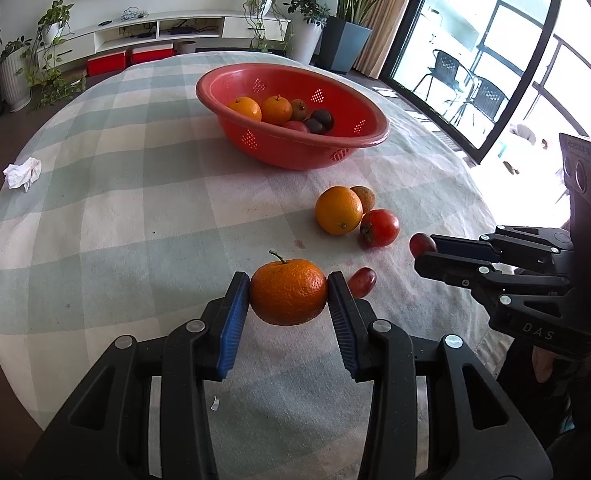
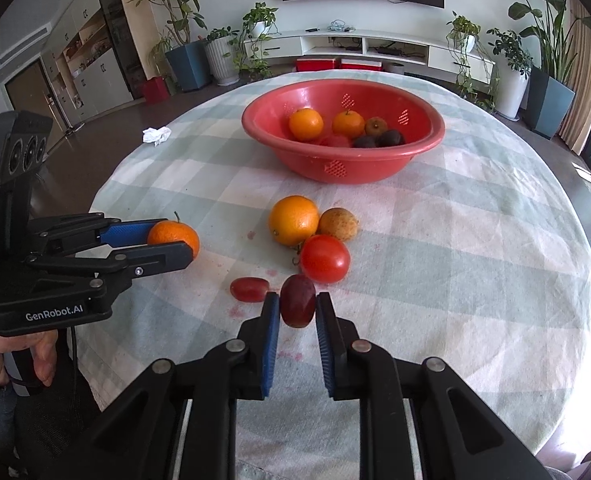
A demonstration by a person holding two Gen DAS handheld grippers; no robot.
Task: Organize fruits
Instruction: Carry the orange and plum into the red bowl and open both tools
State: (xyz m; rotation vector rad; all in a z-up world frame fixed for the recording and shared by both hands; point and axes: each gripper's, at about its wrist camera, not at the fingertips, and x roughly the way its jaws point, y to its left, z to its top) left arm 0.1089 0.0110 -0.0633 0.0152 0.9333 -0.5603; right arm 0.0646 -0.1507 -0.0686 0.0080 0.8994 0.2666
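Gripping with both tools: your left gripper (image 1: 288, 298) is clenched on a stemmed mandarin (image 1: 287, 292), your right gripper (image 2: 297, 306) on a dark red grape (image 2: 297, 306), both near the table's front edge. A second grape (image 2: 249, 289), tomato (image 2: 324, 258), orange (image 2: 293, 220) and brownish fruit (image 2: 339, 224) lie on the checked cloth (image 2: 455, 240); red basket (image 2: 343, 164) beyond holds more fruit.

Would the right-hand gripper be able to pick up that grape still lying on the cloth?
Probably not yet: the right gripper is already shut on a red grape. The loose grape lies uncovered just left of its fingers.
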